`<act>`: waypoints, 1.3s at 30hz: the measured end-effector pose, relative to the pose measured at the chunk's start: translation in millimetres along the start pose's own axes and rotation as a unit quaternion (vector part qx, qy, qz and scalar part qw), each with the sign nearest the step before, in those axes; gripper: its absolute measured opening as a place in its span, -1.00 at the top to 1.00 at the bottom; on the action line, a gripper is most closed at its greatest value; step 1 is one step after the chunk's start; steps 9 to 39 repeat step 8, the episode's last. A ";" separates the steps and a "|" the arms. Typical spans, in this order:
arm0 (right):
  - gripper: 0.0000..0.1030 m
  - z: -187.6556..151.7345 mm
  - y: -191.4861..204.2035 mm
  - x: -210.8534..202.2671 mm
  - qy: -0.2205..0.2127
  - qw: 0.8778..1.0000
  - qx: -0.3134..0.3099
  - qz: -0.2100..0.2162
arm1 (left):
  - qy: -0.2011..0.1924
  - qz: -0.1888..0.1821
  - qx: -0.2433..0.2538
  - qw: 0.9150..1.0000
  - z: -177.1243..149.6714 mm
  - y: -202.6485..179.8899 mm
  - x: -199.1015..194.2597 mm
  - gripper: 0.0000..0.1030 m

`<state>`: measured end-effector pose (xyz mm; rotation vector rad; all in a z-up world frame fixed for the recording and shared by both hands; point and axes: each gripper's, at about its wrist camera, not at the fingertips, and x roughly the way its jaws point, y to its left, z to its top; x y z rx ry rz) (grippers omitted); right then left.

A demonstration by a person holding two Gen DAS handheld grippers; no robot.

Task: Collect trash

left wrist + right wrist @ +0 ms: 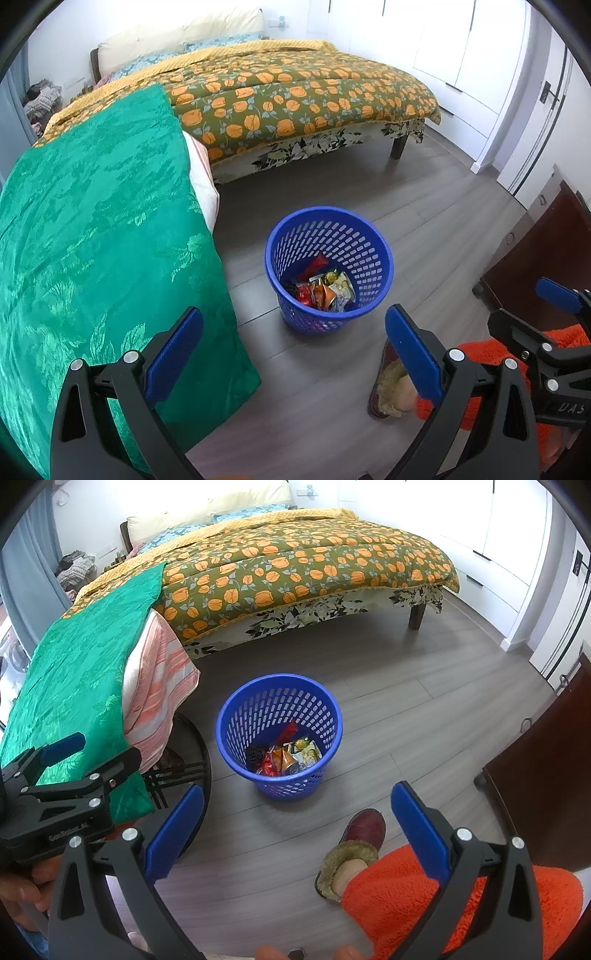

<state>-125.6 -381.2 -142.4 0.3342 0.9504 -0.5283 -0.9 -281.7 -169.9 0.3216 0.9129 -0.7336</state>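
A blue perforated waste basket [330, 267] stands on the grey wood floor; it also shows in the right wrist view [279, 734]. Several snack wrappers [325, 286] lie in its bottom, also seen in the right wrist view [286, 755]. My left gripper [293, 354] is open and empty, held above the floor short of the basket. My right gripper [297, 834] is open and empty, also short of the basket. The right gripper shows at the right edge of the left view [546, 332]; the left one shows at the left of the right view [55, 775].
A table under a green cloth [92, 240] stands to the left. A bed with an orange floral quilt [295, 96] lies behind. A dark wood cabinet [546, 775] is on the right. The person's slippered foot [351, 853] and orange fleece leg [424, 897] are below.
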 end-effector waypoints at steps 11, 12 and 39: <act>-0.91 -1.7 -1.2 -0.5 0.001 1.000 0.007 -0.004 | 0.008 0.003 0.000 1.000 2.3 0.3 -0.1 -0.89; -0.91 -1.7 -1.2 -0.5 0.001 1.000 0.007 -0.004 | 0.008 0.003 0.000 1.000 2.3 0.3 -0.1 -0.89; -0.91 -1.7 -1.2 -0.5 0.001 1.000 0.007 -0.004 | 0.008 0.003 0.000 1.000 2.3 0.3 -0.1 -0.89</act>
